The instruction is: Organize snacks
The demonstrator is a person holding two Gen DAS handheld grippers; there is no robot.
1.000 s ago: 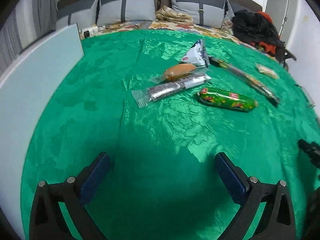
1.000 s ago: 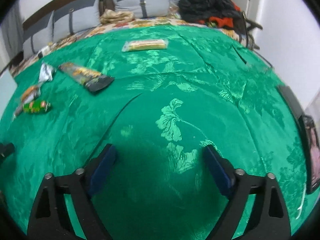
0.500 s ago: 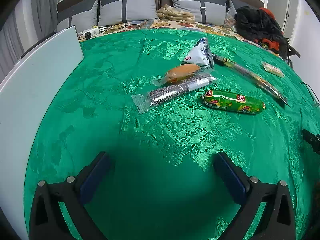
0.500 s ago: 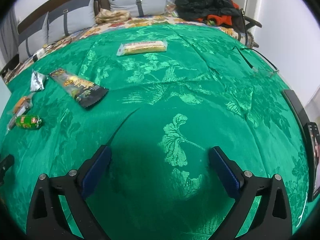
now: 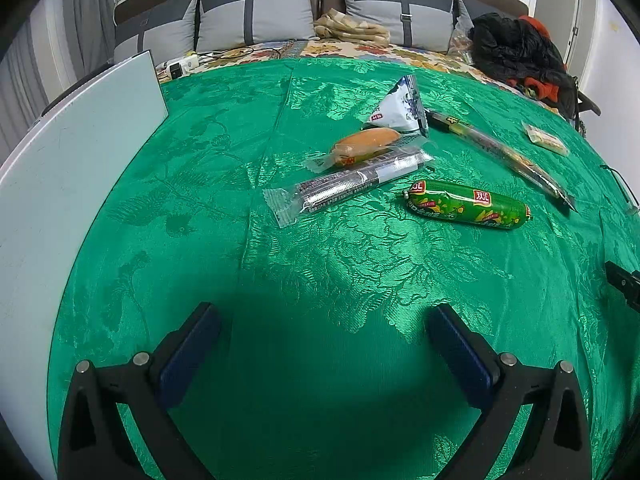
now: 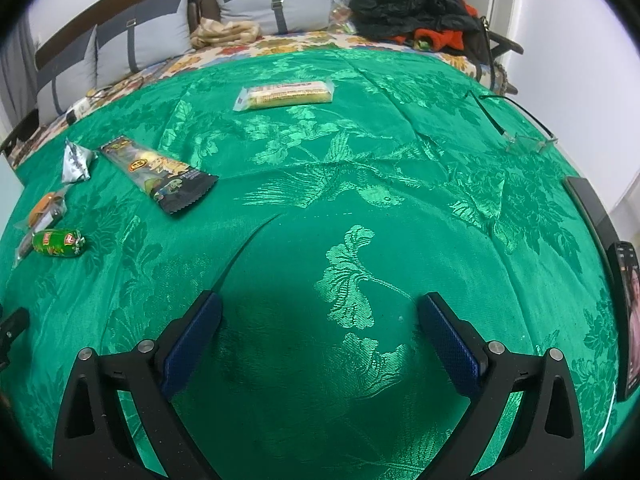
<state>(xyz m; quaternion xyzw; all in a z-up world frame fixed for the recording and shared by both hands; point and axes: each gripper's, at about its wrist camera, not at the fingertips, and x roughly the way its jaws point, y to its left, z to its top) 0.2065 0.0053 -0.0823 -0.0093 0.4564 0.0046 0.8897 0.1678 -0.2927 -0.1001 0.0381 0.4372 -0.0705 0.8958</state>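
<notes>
Several wrapped snacks lie on a green cloth (image 5: 192, 200). A green sausage (image 5: 466, 204), a clear wrapper with a dark stick (image 5: 348, 184), an orange bun (image 5: 366, 144), a white triangular packet (image 5: 398, 112) and a long dark pack (image 5: 500, 152) sit ahead of my left gripper (image 5: 322, 320), which is open and empty. In the right wrist view the long dark pack (image 6: 160, 174) lies at the left and a yellow wafer pack (image 6: 286, 94) farther back. My right gripper (image 6: 318, 312) is open over bare cloth, holding nothing.
A pale board (image 5: 68, 168) stands along the cloth's left edge. Grey pillows (image 5: 256, 16) and a heap of dark clothes (image 6: 408, 4) lie at the back. Eyeglasses (image 6: 520, 136) and a phone (image 6: 628, 320) rest near the right edge.
The right gripper's jaws have spread a little wider. Both views have shifted slightly, so the snacks sit a bit lower and nearer in frame. No snack was touched.
</notes>
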